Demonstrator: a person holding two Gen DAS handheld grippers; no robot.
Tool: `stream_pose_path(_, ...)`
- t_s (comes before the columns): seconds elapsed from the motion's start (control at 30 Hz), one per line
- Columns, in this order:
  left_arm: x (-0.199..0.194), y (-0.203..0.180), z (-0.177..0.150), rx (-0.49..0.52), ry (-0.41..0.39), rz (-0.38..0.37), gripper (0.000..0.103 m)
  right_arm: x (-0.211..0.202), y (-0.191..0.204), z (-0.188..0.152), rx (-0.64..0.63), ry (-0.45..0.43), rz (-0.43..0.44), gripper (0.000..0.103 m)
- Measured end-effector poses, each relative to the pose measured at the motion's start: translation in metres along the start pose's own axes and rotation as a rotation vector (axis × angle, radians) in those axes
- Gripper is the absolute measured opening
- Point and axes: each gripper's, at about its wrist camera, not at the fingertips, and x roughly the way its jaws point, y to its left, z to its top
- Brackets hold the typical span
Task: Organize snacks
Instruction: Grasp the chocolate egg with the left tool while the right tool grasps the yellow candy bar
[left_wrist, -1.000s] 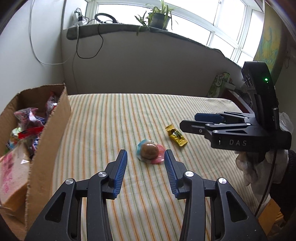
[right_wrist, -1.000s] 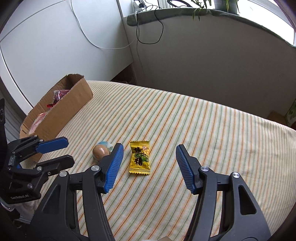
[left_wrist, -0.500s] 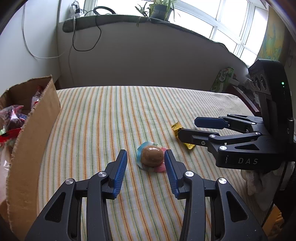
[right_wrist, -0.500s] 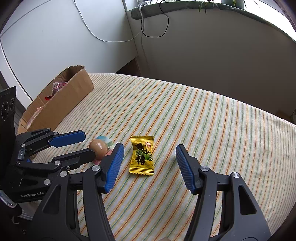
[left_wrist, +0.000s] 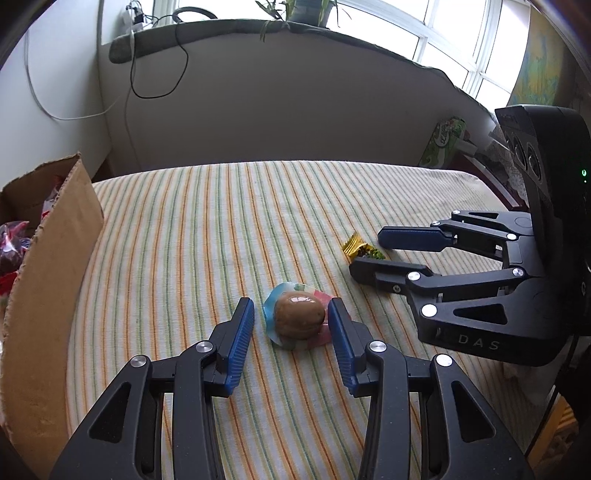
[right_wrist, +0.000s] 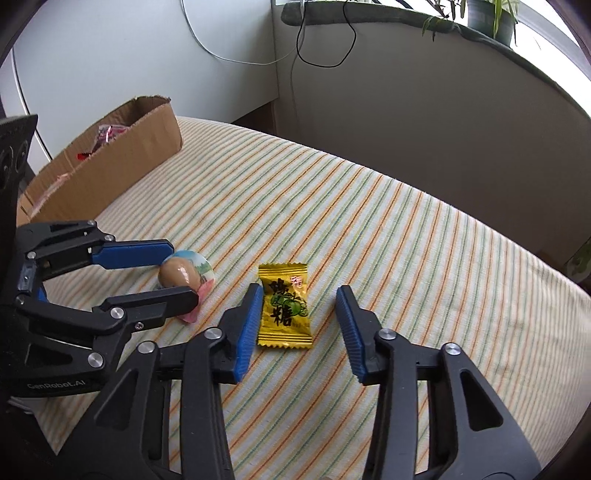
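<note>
A wrapped brown egg snack (left_wrist: 298, 318) lies on the striped cloth, between the open fingers of my left gripper (left_wrist: 291, 312); the right finger looks close to its wrapper. It also shows in the right wrist view (right_wrist: 183, 273), inside the left gripper (right_wrist: 173, 271). A yellow candy packet (right_wrist: 284, 307) lies flat between the open fingers of my right gripper (right_wrist: 300, 304), close to the left finger. In the left wrist view the packet (left_wrist: 357, 249) is partly hidden by the right gripper (left_wrist: 369, 253).
An open cardboard box (left_wrist: 48, 266) with several wrapped snacks stands at the left edge of the bed; it shows in the right wrist view (right_wrist: 110, 162) too. A wall and a windowsill with cables and a plant lie beyond the striped cloth (right_wrist: 369, 229).
Both grippers have moved forward and down. The egg snack now sits between the left fingers and the yellow packet between the right fingers. Both stay open.
</note>
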Motion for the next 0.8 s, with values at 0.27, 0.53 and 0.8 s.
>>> stream_pose_path(0.27, -0.003, -0.004, -0.003, 0.014, -0.009, 0.002, 0.03, -0.001, -0.004, -0.001, 0.004, -0.017, -0.012, 0.025)
stream_pose_path(0.53, -0.012, 0.0, -0.005, 0.013, -0.033, -0.009, 0.03, -0.02, -0.01, -0.006, 0.026, -0.053, -0.017, 0.024)
stream_pose_path(0.8, -0.026, -0.003, -0.003, 0.025, -0.067, -0.015, 0.03, -0.037, -0.008, -0.008, 0.042, -0.082, -0.015, 0.024)
